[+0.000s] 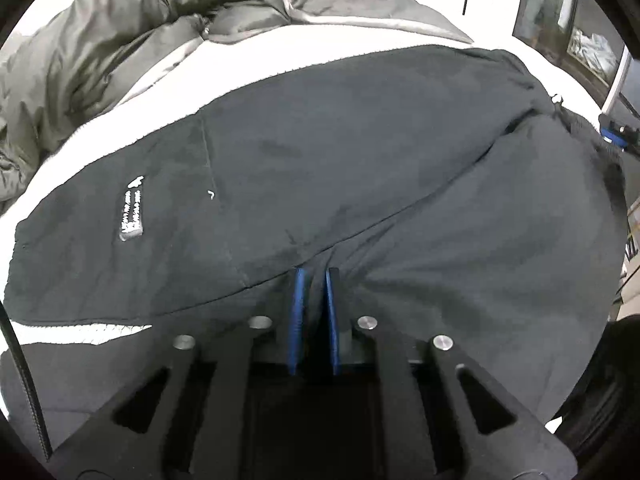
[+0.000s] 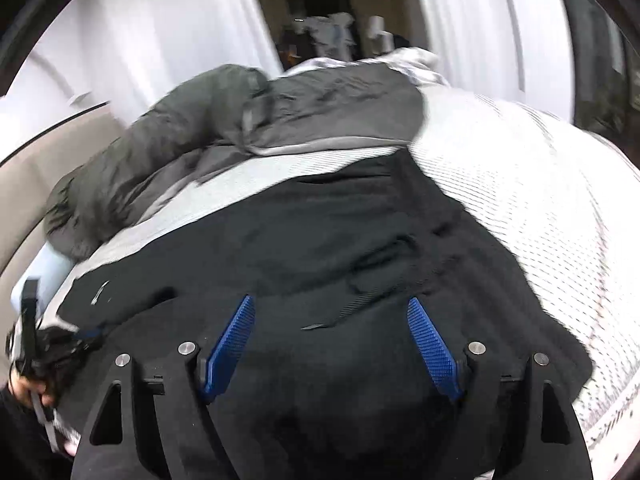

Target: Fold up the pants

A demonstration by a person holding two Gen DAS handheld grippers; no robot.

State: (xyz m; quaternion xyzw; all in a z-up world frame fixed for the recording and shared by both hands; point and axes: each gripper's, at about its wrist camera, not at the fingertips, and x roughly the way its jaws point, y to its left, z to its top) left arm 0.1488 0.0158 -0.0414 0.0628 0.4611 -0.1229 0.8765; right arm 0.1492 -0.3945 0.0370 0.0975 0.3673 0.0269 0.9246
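Black pants [image 1: 320, 152] lie spread across a white bed, with a white label [image 1: 132, 210] on the left part. In the left wrist view my left gripper [image 1: 316, 274] is shut on a pinched fold of the pants at their near edge. In the right wrist view the pants [image 2: 320, 240] lie below my right gripper [image 2: 332, 304], which is open, its blue pads [image 2: 230, 344] wide apart just above the black cloth. The other gripper shows at the far left [image 2: 36, 344] of that view.
A grey-green puffy jacket [image 1: 100, 48] lies bunched at the back of the bed, also in the right wrist view [image 2: 192, 128]. The white ribbed bedsheet [image 2: 540, 200] extends to the right. White curtains [image 2: 152, 24] and a dark doorway stand behind.
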